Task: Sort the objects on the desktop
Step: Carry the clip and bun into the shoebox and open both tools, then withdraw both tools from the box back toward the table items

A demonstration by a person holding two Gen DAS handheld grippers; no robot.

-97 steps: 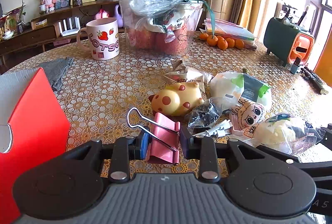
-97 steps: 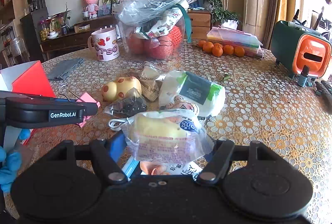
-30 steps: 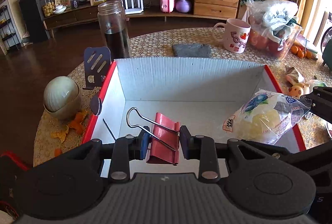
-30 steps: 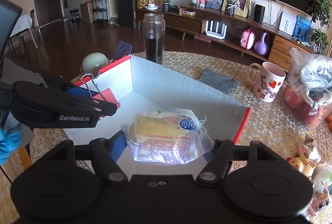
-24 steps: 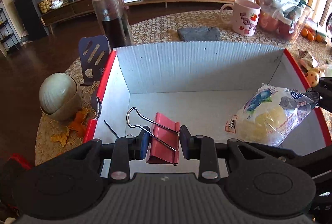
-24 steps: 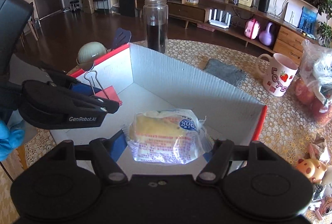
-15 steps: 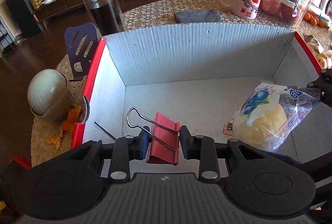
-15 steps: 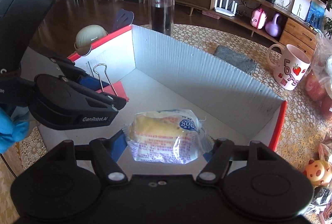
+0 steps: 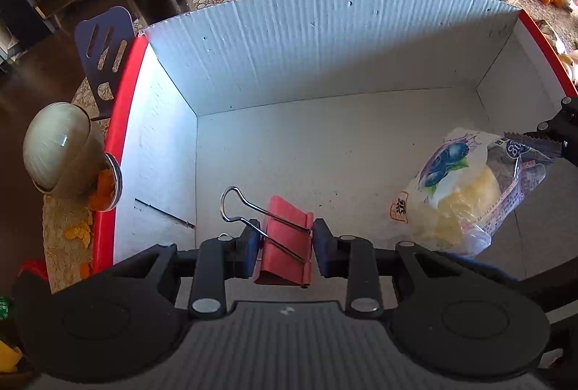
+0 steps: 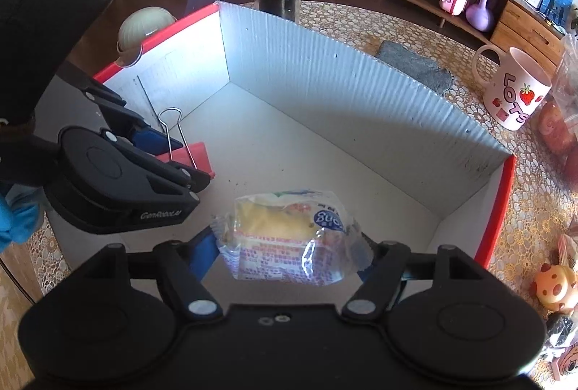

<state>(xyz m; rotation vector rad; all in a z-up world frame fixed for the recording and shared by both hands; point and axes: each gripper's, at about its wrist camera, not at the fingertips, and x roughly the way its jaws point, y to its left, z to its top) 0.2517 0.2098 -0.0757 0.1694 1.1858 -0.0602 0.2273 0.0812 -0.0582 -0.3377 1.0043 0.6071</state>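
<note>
Both my hands have swung from the cluttered tabletop over the red-edged white corrugated box (image 9: 325,39) and dipped inside. My left gripper (image 9: 283,245) clamps the red metal binder clip (image 9: 285,241) — wire handles pointing up-left. My right gripper (image 10: 289,245) has just been opening around the clear-wrapped yellow bun (image 10: 289,238), its long axis spanning the jaws; I judge it may tumble unevenly or snag.

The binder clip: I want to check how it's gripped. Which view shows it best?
The left wrist view: the binder clip sits centred between the left gripper pads. The right wrist view shows it side-on, partly hidden.
</note>
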